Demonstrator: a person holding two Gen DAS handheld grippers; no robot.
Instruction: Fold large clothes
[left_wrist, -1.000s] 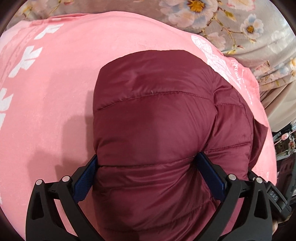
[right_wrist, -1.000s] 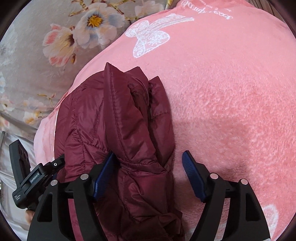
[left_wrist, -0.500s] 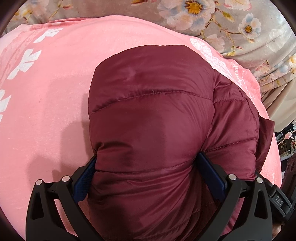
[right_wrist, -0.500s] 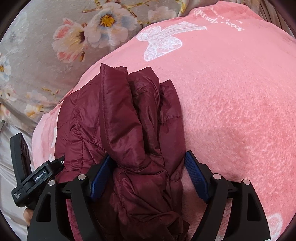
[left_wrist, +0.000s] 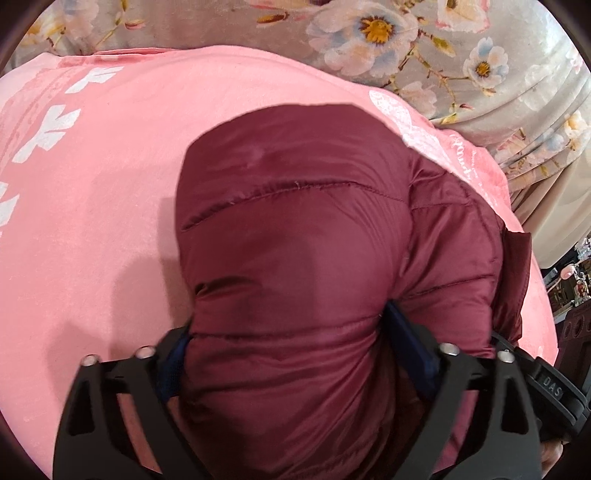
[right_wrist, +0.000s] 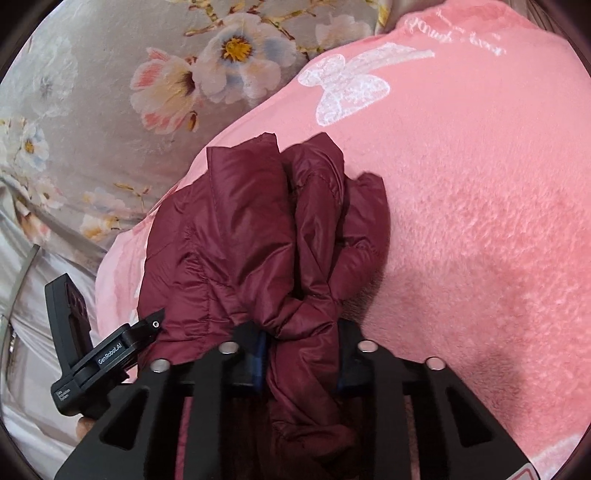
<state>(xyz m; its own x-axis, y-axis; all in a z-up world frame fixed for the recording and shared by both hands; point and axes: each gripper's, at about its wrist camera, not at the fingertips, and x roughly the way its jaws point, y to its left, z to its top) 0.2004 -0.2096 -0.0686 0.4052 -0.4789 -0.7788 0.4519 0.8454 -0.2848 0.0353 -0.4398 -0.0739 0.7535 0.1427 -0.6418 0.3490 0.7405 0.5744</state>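
since a second ago our right gripper has drawn in from wide apart and is closing on a bunched fold of the maroon puffer jacket, its pads pinching the cloth; our left gripper is narrowing too, its pads pressed into a thick padded roll of the jacket. we see the jacket lying on a pink plush blanket with white butterfly print and cursive lettering too small to read. toward 12 o'clock lies grey floral bedding. the left gripper's body, at 8 o'clock in the right view, reads "genrobot.ai". open blanket stretches toward 9 o'clock in the left view and 3 o'clock in the right view.
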